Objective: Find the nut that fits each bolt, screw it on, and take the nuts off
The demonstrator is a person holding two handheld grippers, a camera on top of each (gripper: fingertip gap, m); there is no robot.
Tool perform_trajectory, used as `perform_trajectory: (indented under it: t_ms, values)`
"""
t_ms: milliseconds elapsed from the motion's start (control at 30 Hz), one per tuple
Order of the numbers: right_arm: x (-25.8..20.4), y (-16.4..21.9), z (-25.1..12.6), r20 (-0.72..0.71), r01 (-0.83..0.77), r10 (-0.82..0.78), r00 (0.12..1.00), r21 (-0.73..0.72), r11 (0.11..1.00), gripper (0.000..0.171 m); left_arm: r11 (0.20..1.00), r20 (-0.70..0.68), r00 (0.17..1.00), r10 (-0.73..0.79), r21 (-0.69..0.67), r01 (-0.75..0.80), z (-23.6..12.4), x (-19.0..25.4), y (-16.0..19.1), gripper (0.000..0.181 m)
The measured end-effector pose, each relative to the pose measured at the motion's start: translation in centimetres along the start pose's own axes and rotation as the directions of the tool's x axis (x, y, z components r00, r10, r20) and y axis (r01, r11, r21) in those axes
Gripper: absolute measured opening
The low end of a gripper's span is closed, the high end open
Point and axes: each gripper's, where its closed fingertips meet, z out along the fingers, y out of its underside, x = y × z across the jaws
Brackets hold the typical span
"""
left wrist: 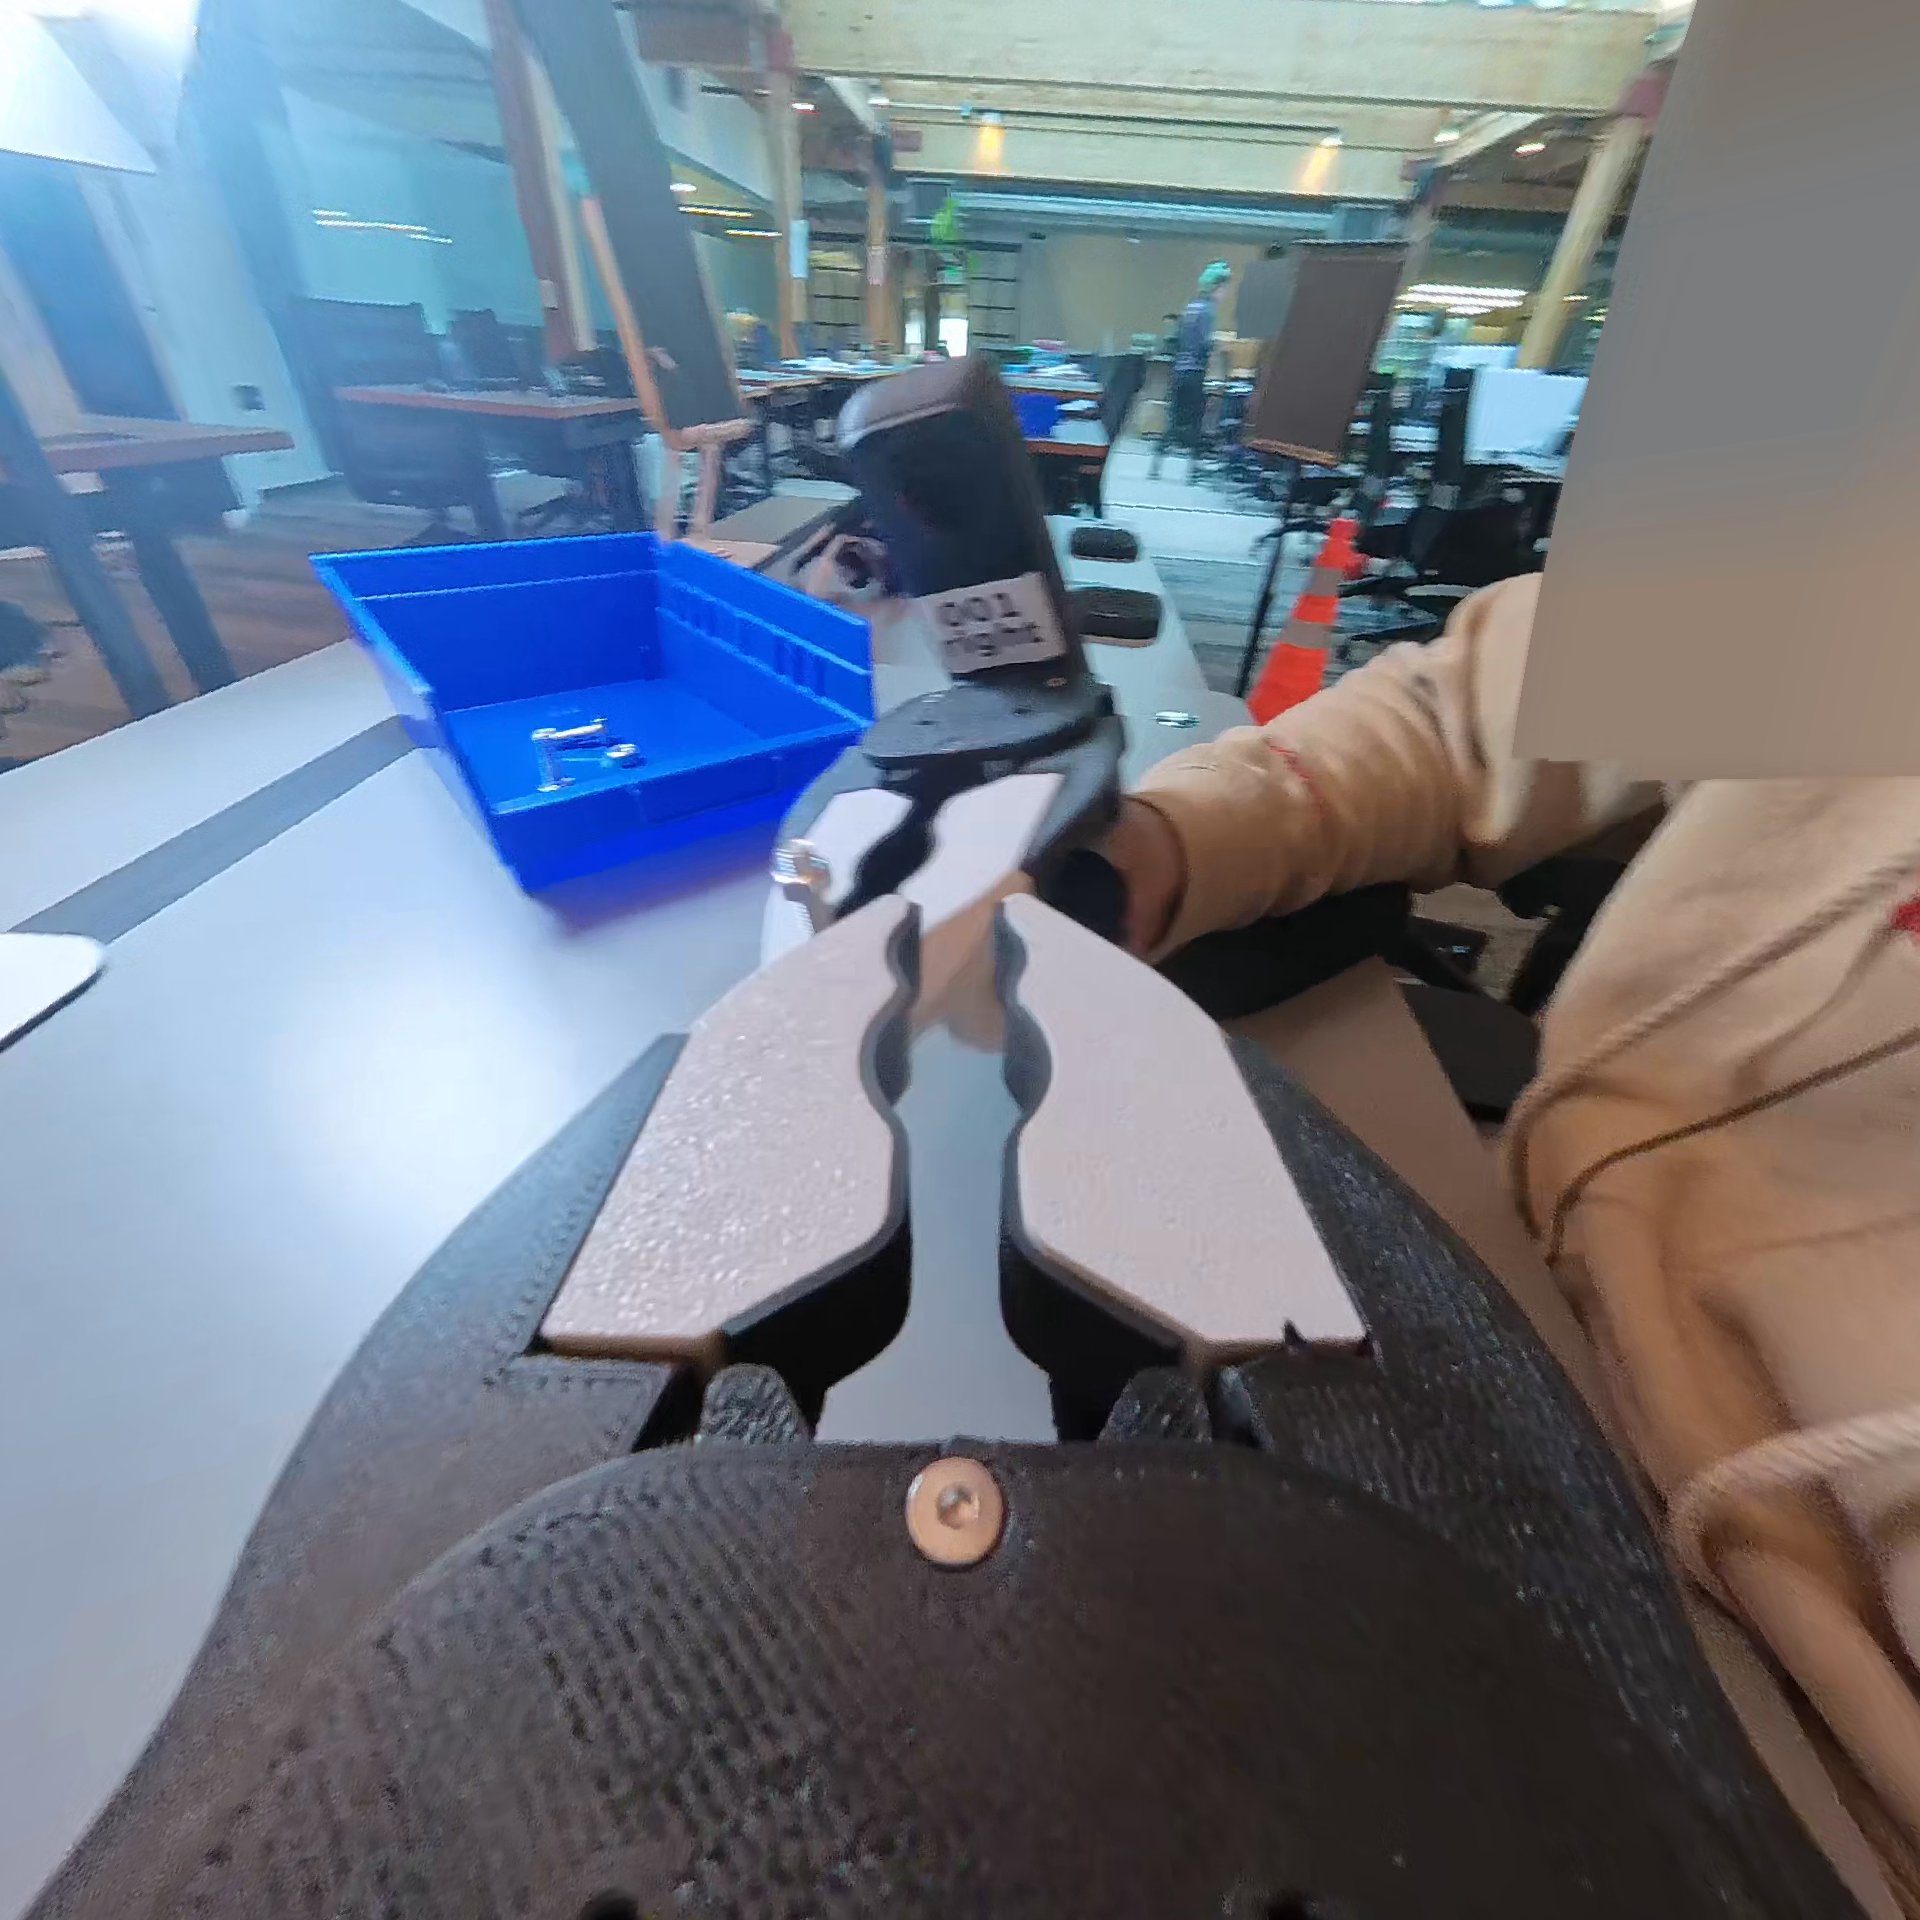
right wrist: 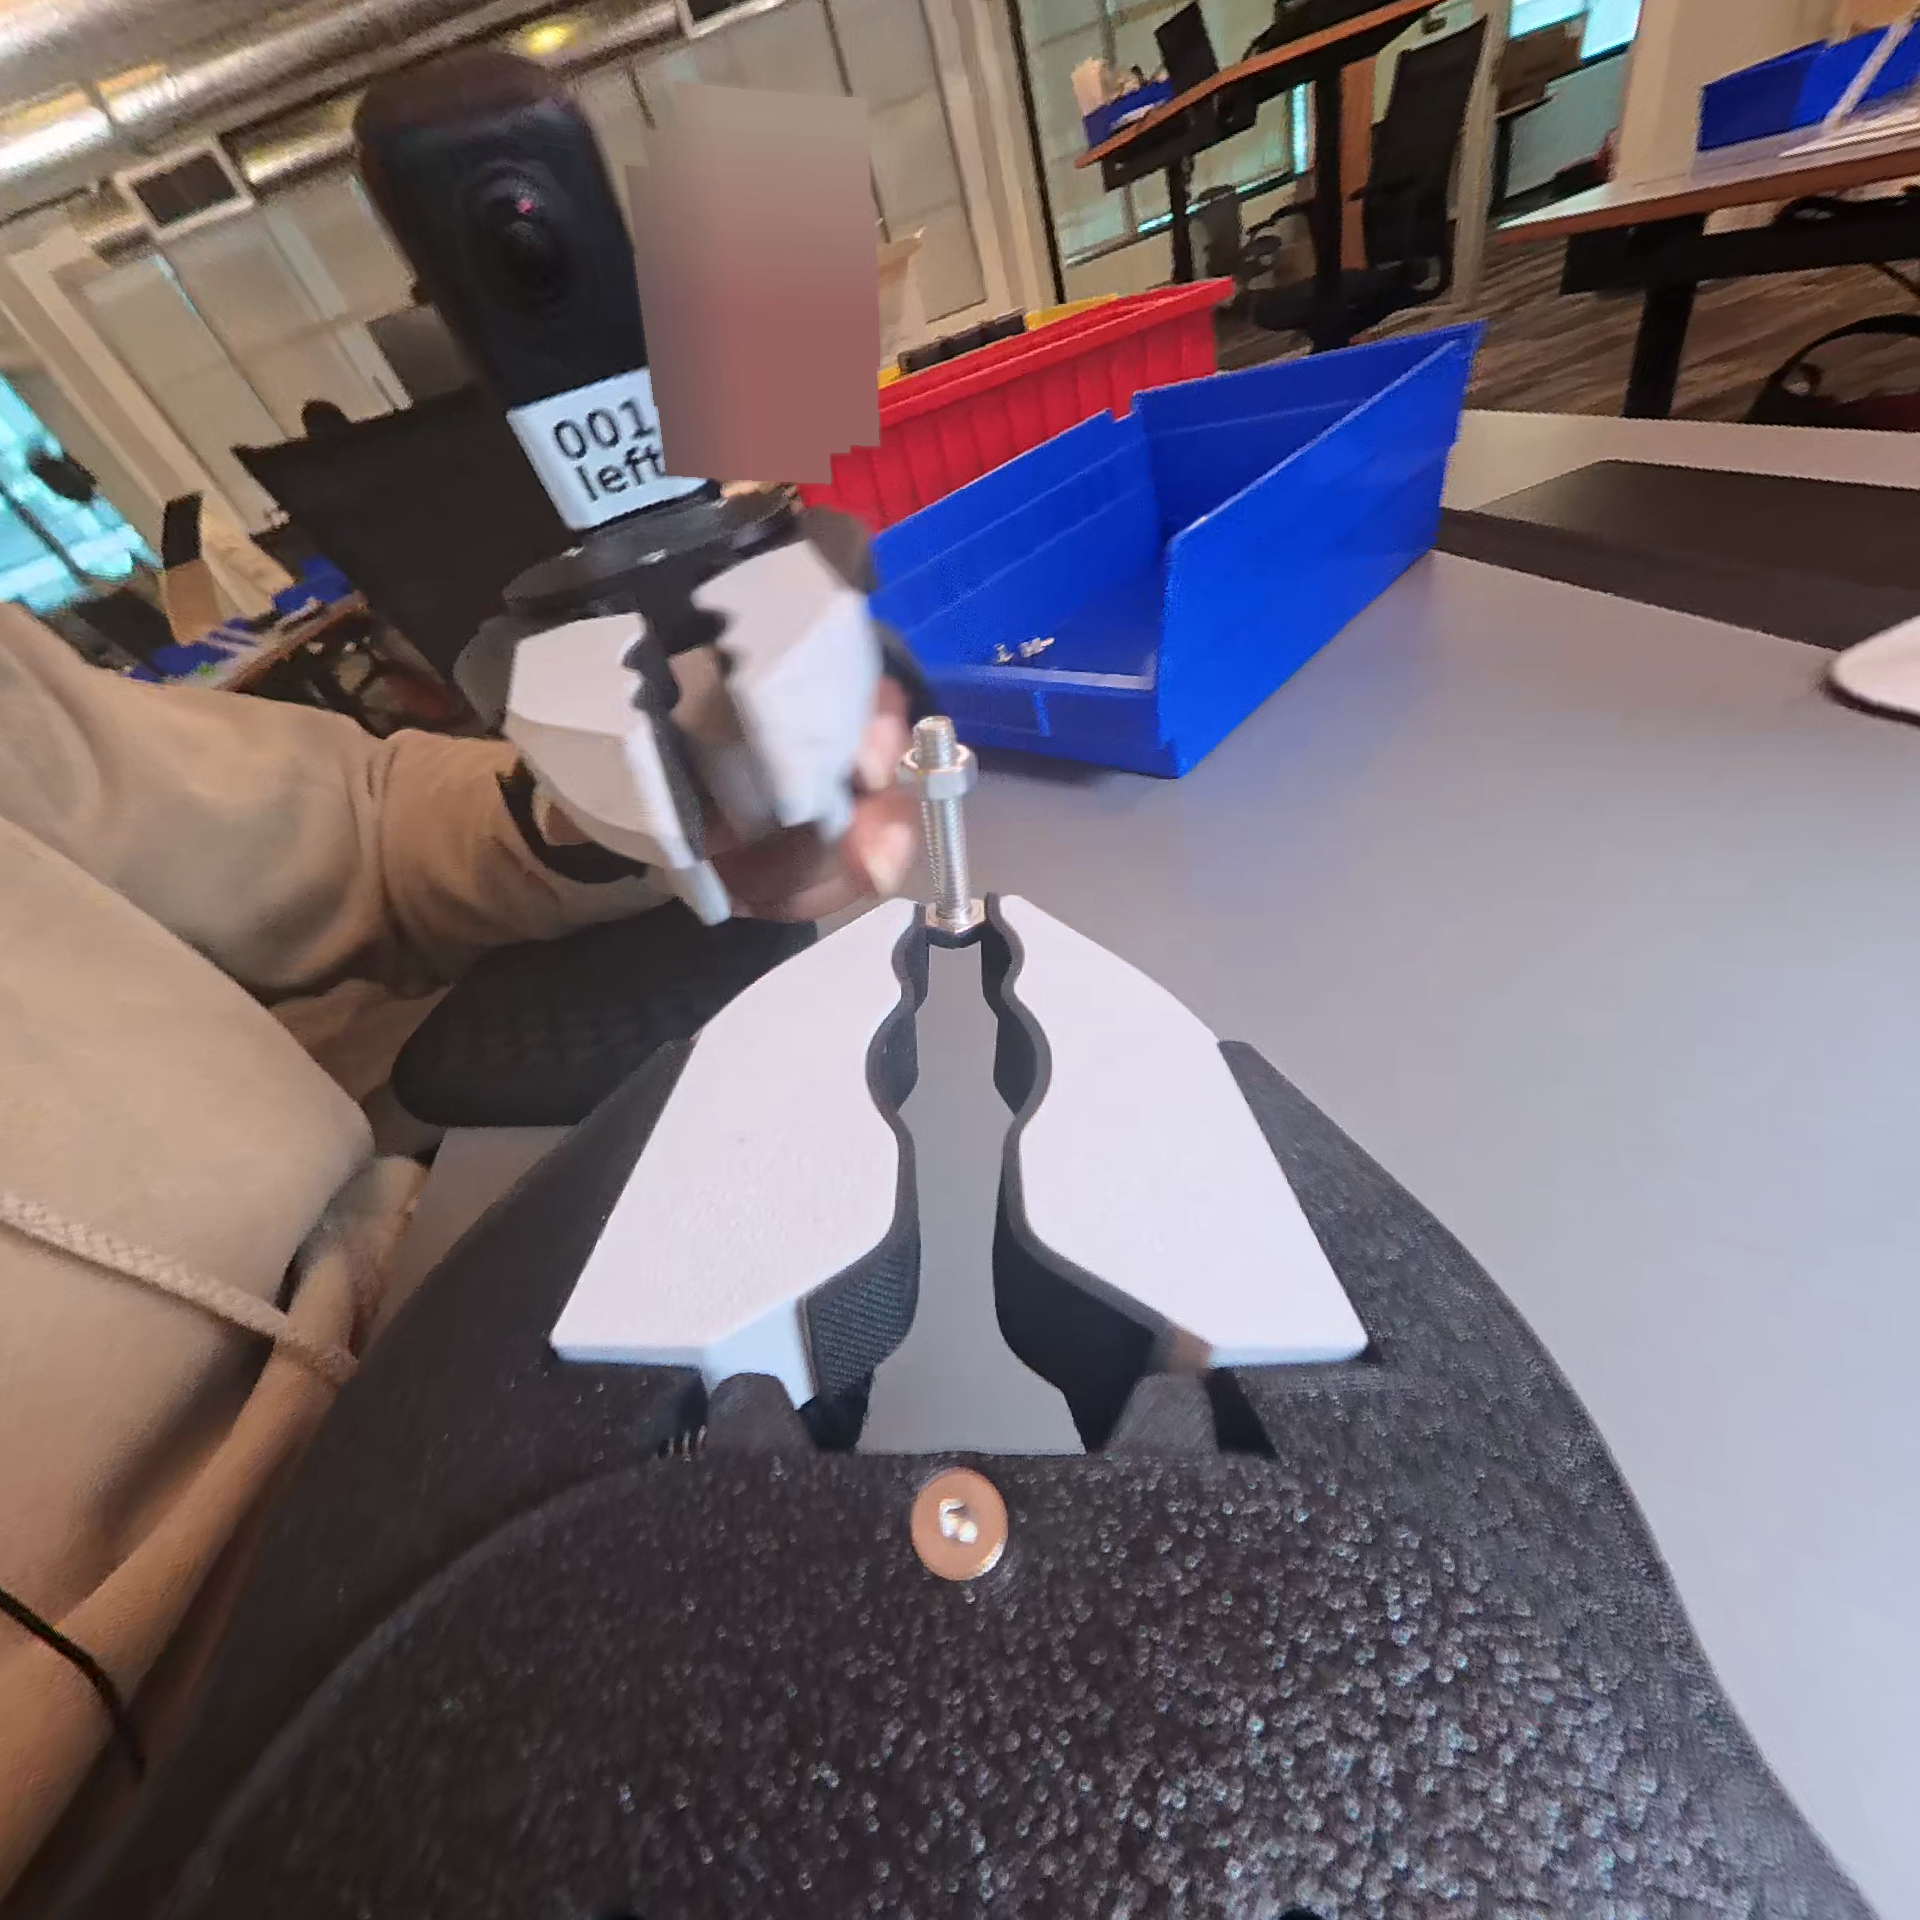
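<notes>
Right wrist view: bolt (right wrist: 948,831) upright, nut (right wrist: 935,767) near its top.
Right gripper (right wrist: 954,920) jaws clamp the bolt's head; left gripper (left wrist: 958,940) jaws narrowly parted, empty.

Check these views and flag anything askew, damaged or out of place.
Nothing stands out. The right gripper holds the bolt upright by its head, with a nut threaded near the top. The left gripper is close beside it. Loose hardware lies in the blue bin.

Open-plan office: rows of desks (left wrist: 499,410), office chairs (right wrist: 1423,156), exposed ceiling beams (left wrist: 1195,62).
</notes>
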Motion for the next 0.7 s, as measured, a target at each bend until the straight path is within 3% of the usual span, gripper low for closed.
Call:
perform_trajectory:
  t_ms: [100, 300, 400, 433, 467, 700]
  values:
    - [1.0, -0.3, -0.6, -0.035, -0.016, 0.016, 0.999, 0.011, 1.000, 0.010, 1.000, 0.021, 1.000, 0.022, 0.013, -0.023, -0.1, -0.1, -0.2, 0.016]
    - [-0.8, 0.6, 0.5, 0.029, 0.009, -0.008, 1.000, -0.035, 0.999, 0.010, 1.000, 0.103, 0.995, 0.017, 0.003, -0.018, 0.3, -1.4, 0.2, 0.041]
    - [-0.3, 0.5, 0.3, 0.002, 0.005, -0.005, 1.000, -0.031, 1.000, 0.010, 0.999, 0.081, 0.996, 0.038, -0.013, -0.037, 0.4, -0.9, 0.3, 0.037]
    - [0.2, 0.3, 0.1, -0.014, -0.013, 0.013, 1.000, -0.016, 1.000, 0.010, 0.999, 0.043, 0.998, 0.038, -0.022, -0.038, 0.2, -0.4, 0.3, 0.017]
    - [0.5, 0.1, -0.1, -0.022, -0.029, 0.029, 0.999, -0.008, 1.000, 0.010, 1.000, 0.029, 0.999, 0.026, -0.010, -0.026, 0.1, -0.2, 0.1, 0.017]
    - [-0.6, 0.5, 0.5, 0.015, 0.012, -0.011, 1.000, -0.031, 0.999, 0.010, 1.000, 0.115, 0.993, -0.005, -0.003, 0.005, 0.2, -1.8, 0.3, 0.039]
